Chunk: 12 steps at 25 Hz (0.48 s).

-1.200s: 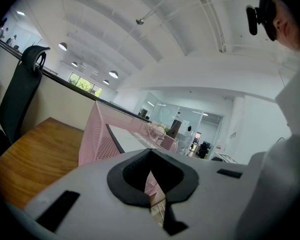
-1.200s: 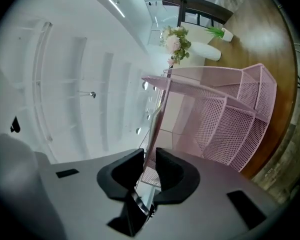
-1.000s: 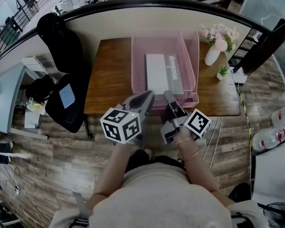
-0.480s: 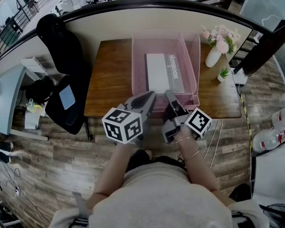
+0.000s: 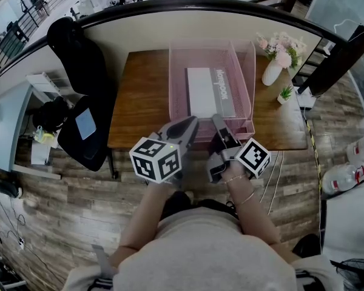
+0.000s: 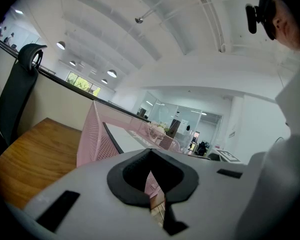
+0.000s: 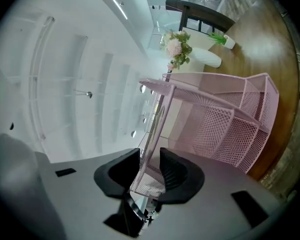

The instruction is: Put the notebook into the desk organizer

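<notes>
The notebook already lies flat in the pink mesh desk organizer. It is straight ahead of both my tongs and just beyond their tips. Its long axis runs away from me, in line with the way the tongs point. The organizer sits on the wooden worktop, with its near rim right at my tips. My right tongs are the nearer pair to the notebook's near end. My left tongs sit just to the left of them, toward the organizer's near left corner.

As I judge it, the placing is done and what's left is to let go and come away. What matters for that is the rim. The organizer's thin near wall stands upright between the jaws of my right tongs, running away from them along the line they point.

Those right jaws have just been opening and now stand wide. The mesh passes between the pads, with a gap showing on at least one side, so I read it as released rather than pinched. To clear it I'd draw the right tongs straight back toward me, along the wall's own line, so as not to drag the organizer across the worktop.

My left tongs are closed, the dark pads meeting at the tips with only a thin slit behind them. A sliver of pink shows through that slit, but I see nothing gripped there.
</notes>
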### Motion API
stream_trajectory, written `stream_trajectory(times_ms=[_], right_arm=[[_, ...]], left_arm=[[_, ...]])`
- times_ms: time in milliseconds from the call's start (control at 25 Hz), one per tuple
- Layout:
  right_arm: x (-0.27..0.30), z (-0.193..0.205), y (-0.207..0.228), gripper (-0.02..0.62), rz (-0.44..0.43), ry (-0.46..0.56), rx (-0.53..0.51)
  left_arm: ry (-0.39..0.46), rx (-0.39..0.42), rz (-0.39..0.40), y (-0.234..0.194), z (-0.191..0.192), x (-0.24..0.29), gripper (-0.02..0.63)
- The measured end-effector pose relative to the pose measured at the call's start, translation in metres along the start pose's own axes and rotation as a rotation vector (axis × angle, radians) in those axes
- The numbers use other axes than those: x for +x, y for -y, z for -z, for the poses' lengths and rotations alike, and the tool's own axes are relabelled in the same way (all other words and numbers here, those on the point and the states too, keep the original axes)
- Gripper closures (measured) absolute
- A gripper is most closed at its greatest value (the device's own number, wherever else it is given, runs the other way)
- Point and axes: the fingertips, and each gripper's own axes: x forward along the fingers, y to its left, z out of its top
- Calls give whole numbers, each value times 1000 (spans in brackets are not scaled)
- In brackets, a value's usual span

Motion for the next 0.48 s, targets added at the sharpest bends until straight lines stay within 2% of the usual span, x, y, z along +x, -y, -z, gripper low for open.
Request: stream_trajectory(times_ms=[160,320,480], right_arm=[[-8,3,-5,472,-1,2,-7],[-15,6,-16,469,-42,-13,-62],[-24,8,-24,469,-48,-20,-107]], left_arm=[[0,-2,2,4,4,-4,595],[-1,-4,2,9,7,-7,595],[1,-5,8,17,10,-9,595]])
